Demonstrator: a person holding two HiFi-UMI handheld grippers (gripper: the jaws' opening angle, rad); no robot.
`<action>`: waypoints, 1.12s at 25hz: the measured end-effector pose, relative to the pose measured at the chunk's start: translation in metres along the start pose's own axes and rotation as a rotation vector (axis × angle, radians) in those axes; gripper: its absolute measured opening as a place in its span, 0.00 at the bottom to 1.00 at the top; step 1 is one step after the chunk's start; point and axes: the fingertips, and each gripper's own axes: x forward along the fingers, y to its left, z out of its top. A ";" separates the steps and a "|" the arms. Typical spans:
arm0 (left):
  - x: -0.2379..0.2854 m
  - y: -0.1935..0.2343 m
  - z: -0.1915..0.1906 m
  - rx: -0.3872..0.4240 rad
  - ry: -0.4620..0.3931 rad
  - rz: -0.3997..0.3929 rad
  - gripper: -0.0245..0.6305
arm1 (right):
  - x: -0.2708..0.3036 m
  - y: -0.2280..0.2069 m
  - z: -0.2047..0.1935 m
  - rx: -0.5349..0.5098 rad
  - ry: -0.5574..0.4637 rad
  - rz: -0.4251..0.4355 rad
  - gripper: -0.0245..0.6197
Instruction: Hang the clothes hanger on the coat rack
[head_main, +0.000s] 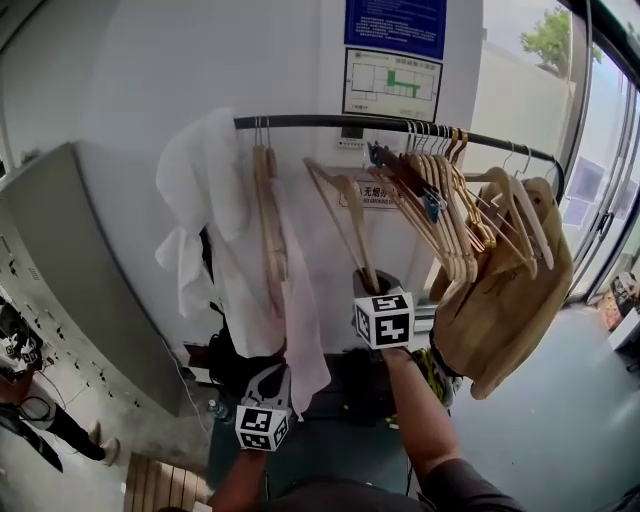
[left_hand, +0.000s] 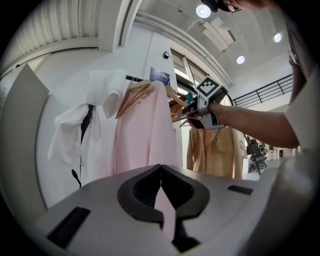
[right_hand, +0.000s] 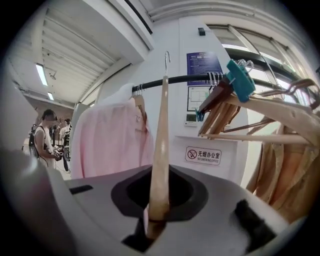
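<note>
A black rail of the coat rack runs across the wall. My right gripper is shut on the lower end of a bare wooden hanger, held upright just below the rail. In the right gripper view the hanger rises from the jaws and its metal hook reaches above the rail. My left gripper is lower and to the left, shut on the hem of a pink shirt that hangs from the rail. A strip of pink fabric runs between its jaws.
A white garment hangs at the rail's left end. Several wooden hangers and a tan garment crowd the right part. A grey cabinet stands at the left, and a person beyond it.
</note>
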 end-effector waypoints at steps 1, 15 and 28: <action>-0.001 0.001 0.000 -0.001 0.001 0.004 0.05 | 0.005 -0.002 0.010 0.000 0.002 0.007 0.11; -0.015 -0.001 0.002 0.001 -0.037 0.031 0.05 | 0.066 -0.014 0.069 0.010 0.081 0.069 0.11; -0.020 0.016 -0.004 -0.024 -0.018 0.078 0.05 | 0.080 -0.009 0.052 -0.004 0.127 0.063 0.11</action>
